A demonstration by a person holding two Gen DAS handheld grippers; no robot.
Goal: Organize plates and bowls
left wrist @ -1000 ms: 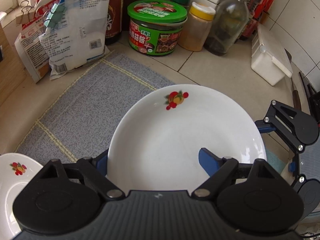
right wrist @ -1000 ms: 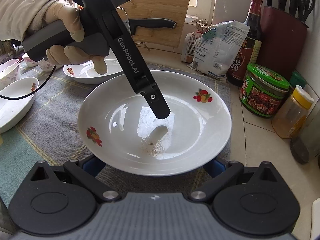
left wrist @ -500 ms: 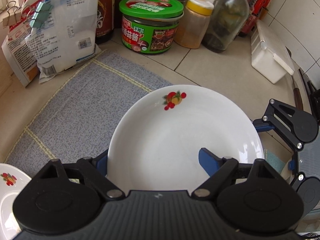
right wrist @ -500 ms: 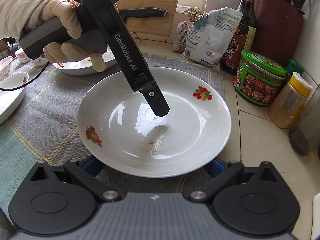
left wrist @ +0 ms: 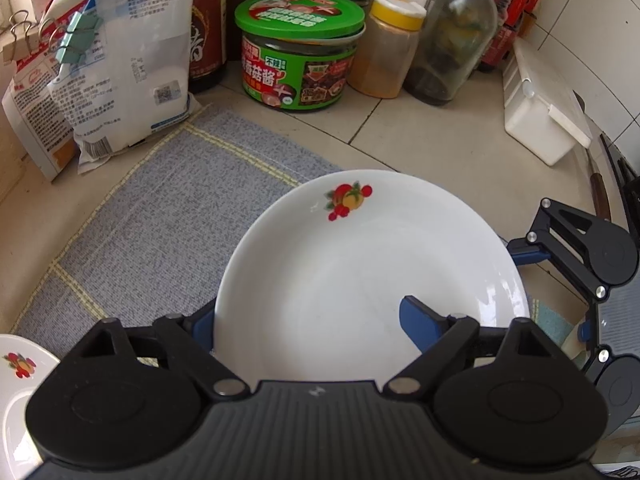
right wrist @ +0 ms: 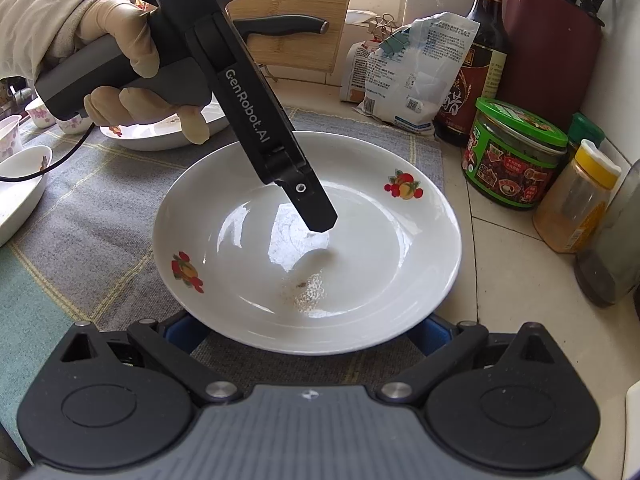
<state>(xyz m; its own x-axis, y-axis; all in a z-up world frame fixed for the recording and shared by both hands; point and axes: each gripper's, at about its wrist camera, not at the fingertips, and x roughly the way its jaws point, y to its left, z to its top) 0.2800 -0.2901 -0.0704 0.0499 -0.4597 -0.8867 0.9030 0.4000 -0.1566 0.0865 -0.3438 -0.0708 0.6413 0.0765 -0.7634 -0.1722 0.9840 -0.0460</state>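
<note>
- A tiled kitchen counter [left wrist: 420,140] carries a grey mat [left wrist: 160,220]. Jars and bottles, including a green-lidded jar [left wrist: 298,60], stand well ahead of both tools.
- The white plate [left wrist: 360,280] lies flat on the mat, directly under the left gripper [left wrist: 308,316] and just ahead of the right gripper [right wrist: 308,332].
- The left gripper straddles the plate's near rim, one finger inside the dish and the other outside it. Its jaws have just been opening and look slack on the rim, so it seems to be letting go.
- The right gripper's jaws stand wide and hold nothing. Its blue tips reach just under the plate's near edge.
- To do this step well, I would open the left gripper fully and lift it straight up, so the inside finger clears the rim without dragging the plate.
- The right gripper is best kept still, since a nudge could slide the plate towards the jars.
- A second plate [right wrist: 152,136] sits beyond the gloved hand [right wrist: 120,60], probably the next thing to stack.
</note>
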